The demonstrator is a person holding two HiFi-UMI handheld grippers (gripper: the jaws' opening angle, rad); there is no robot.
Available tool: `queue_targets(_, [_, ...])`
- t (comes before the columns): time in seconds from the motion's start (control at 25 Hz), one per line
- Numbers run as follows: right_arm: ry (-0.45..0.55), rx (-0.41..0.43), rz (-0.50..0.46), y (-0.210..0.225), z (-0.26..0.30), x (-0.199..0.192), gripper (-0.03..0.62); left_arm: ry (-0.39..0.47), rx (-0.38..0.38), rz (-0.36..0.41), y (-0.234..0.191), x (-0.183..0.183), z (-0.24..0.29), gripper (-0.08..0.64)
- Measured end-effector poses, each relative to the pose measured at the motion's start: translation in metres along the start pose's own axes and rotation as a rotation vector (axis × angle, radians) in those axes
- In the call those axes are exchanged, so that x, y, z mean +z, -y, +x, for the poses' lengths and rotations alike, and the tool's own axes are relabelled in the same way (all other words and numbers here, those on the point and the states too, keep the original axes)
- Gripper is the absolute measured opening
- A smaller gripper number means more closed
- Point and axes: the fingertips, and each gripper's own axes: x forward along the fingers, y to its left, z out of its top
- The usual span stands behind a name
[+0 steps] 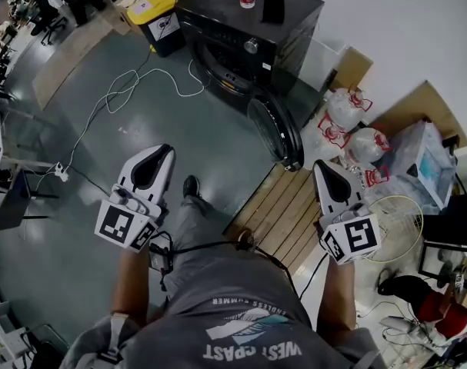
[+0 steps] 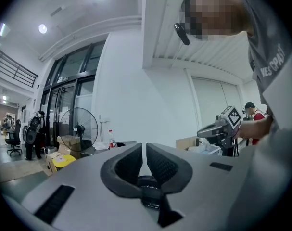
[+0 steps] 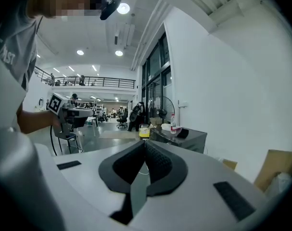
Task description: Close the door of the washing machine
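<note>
Workshop floor: washer (image 1: 248,21) door (image 1: 275,133) stands open, untouched. left gripper (image 1: 166,151), right gripper (image 1: 322,164) pressed together, empty, well apart from door. Whole push left.

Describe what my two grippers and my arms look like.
The left gripper and right gripper are white tapered shells with black ribbed fingers. Each carries a marker cube with black squares. A black cable crosses the grey short-sleeved shirt.

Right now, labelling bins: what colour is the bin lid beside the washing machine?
The bin lid is yellow; head view shows it best.
</note>
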Motion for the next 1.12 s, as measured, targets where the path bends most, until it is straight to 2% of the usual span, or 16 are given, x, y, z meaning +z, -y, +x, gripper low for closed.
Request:
queue_targets(0.36, [-0.113, 0.005, -0.003, 0.022, 0.059, -0.050, 0.035, -0.029, -0.044, -0.038, -0.022, -0.042, 0.038, 0.040])
queue_targets(0.84, [-0.247, -0.047, 0.041, 0.059, 0.118, -0.120, 0.085, -0.084, -0.080, -0.062, -0.053, -0.098, 0.080, 0.040])
queue_targets(1.12, [-0.345, -0.049, 0.028, 0.082, 0.152, -0.164, 0.126, -0.110, -0.089, -0.077, -0.067, -0.125, 0.090, 0.040])
